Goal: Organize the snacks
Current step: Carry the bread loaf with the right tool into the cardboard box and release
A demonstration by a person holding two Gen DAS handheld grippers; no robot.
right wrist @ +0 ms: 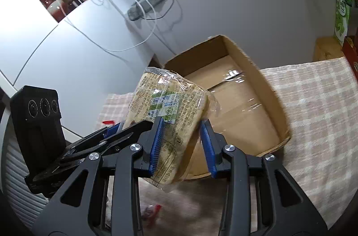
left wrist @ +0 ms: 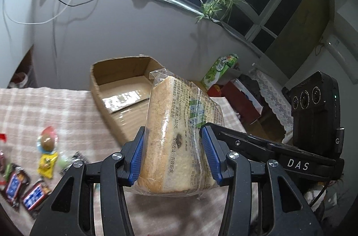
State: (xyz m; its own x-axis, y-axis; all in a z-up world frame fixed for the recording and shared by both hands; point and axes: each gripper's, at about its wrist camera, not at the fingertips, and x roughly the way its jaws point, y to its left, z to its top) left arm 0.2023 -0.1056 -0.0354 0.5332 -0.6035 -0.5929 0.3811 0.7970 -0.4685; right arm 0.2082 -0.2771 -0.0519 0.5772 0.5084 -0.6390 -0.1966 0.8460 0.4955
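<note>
Both grippers (blue ribbed pads) pinch crinkly-wrapped bread.

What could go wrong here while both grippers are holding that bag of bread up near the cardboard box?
1. The left gripper and right gripper both clamp the soft bread bag; squeezing or pulling apart could crush the slices or tear the wrapper.
2. The bag hangs short of the cardboard box, tilted; releasing now would probably drop it on the checked tablecloth or the box's rim.
</note>
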